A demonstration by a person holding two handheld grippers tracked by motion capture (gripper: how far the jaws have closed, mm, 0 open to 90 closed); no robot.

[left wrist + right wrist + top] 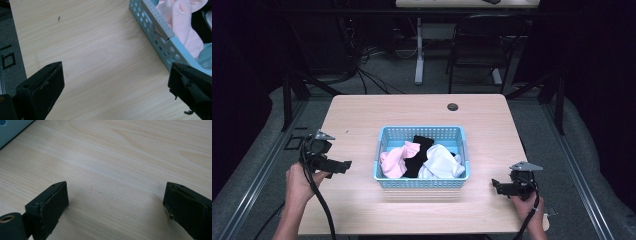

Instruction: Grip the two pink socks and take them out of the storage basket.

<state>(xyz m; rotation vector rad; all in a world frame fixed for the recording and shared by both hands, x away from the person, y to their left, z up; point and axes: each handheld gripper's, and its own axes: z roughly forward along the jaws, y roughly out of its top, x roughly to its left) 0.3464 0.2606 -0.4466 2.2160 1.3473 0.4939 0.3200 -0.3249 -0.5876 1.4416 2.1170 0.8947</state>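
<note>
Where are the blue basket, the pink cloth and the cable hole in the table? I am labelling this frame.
blue basket (pixel 422 183): high view, on its near perforated wall.
pink cloth (pixel 395 161): high view, on the middle of the bundle at the basket's left.
cable hole (pixel 452 107): high view, on its dark centre.

This looks like a lab or test room, not a home. A light wooden table with a round cable hole (pixel 452 106) stands on grey carpet (pixel 387 75). Black metal frame bars (pixel 287 100) rise at both sides, and black curtains (pixel 602 75) hang around it like walls. Loose black cables (pixel 362 70) lie on the floor behind. A black office chair (pixel 479 42) and the white leg of another desk (pixel 419 55) stand farther back.
</note>
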